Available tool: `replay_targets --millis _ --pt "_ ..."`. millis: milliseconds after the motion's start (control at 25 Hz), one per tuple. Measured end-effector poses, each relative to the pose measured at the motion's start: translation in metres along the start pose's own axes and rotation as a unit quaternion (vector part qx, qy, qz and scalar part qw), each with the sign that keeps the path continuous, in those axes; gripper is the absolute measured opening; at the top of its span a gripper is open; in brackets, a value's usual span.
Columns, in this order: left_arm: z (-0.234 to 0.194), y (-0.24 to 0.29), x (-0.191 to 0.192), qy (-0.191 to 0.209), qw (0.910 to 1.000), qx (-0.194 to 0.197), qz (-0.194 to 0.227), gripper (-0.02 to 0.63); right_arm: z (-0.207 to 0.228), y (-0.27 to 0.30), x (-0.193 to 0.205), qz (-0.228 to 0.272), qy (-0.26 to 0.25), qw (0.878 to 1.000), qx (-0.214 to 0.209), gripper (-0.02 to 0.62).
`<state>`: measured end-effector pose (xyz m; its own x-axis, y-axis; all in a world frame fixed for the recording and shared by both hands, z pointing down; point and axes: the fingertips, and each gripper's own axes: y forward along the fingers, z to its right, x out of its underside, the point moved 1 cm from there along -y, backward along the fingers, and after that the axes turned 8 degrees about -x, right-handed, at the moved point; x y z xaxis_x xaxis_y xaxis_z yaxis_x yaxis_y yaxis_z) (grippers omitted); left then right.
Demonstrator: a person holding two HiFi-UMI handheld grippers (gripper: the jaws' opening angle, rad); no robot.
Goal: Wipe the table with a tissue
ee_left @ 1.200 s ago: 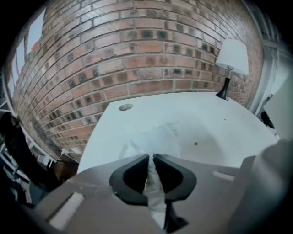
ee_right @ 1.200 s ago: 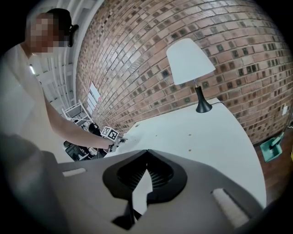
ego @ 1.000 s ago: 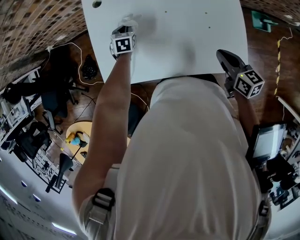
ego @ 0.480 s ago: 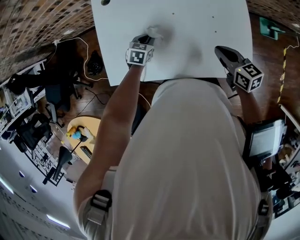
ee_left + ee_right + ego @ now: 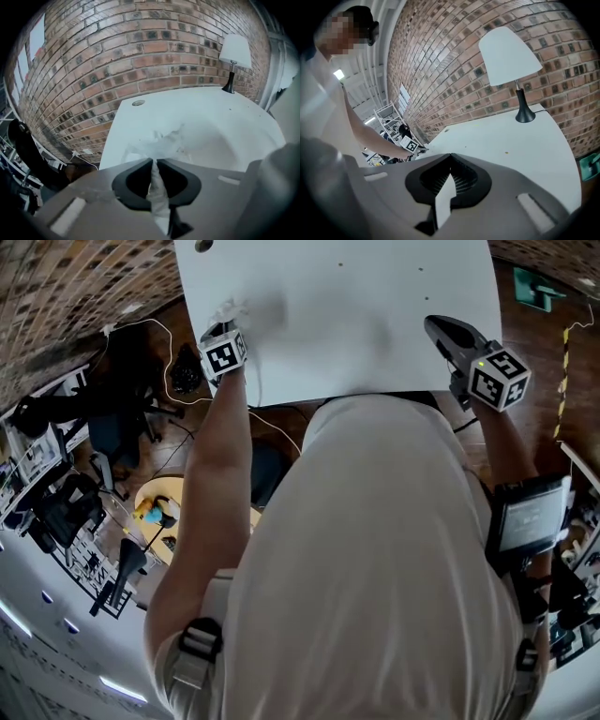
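Observation:
A crumpled white tissue [image 5: 228, 308] lies pressed on the white table [image 5: 356, 324] close to its left edge. My left gripper [image 5: 228, 324] is shut on the tissue. In the left gripper view the tissue [image 5: 159, 143] fans out on the tabletop [image 5: 220, 122] ahead of the jaws, and a strip of it is pinched between them [image 5: 154, 164]. My right gripper [image 5: 435, 326] hovers at the table's right front corner with its black jaws together and nothing in them. In the right gripper view its tips [image 5: 450, 158] meet above the table [image 5: 511, 140].
A white-shaded lamp [image 5: 506, 56] on a black base stands at the table's far right corner, and is also seen in the left gripper view [image 5: 234, 51]. A round cable hole [image 5: 203, 246] is near the far left. A brick wall [image 5: 140, 42] backs the table. Cables and chairs [image 5: 122, 418] crowd the floor on the left.
The left gripper swept the tissue to the right across the table, then back left to near the left edge. The right gripper stays by the right front corner.

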<state>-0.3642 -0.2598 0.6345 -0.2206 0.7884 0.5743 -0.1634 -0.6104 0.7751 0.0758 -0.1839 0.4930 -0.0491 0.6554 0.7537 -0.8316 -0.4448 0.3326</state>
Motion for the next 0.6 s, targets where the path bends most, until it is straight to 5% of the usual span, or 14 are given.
replay_targets --millis 80,160,280,480,600 --pt "0.010 -0.001 -0.001 -0.008 0.9999 0.003 0.013 0.029 -0.005 0.001 0.006 -0.003 0.003 1.000 -0.005 0.008" --pt "0.047 -0.004 -0.005 -0.012 0.9976 0.058 0.037 0.029 -0.005 -0.002 0.009 0.000 0.009 1.000 -0.001 0.008" --pt "0.135 -0.024 -0.004 0.072 0.9808 0.171 0.059 0.031 -0.005 -0.002 0.009 0.010 0.019 1.000 0.007 0.008" --pt "0.258 -0.076 0.030 0.276 0.9142 0.290 0.063 0.031 -0.015 0.011 0.004 0.012 0.007 1.000 0.008 0.008" --pt "0.291 -0.102 0.041 0.328 0.8819 0.330 0.073 0.031 -0.028 0.020 0.007 0.012 0.001 1.000 0.011 0.008"
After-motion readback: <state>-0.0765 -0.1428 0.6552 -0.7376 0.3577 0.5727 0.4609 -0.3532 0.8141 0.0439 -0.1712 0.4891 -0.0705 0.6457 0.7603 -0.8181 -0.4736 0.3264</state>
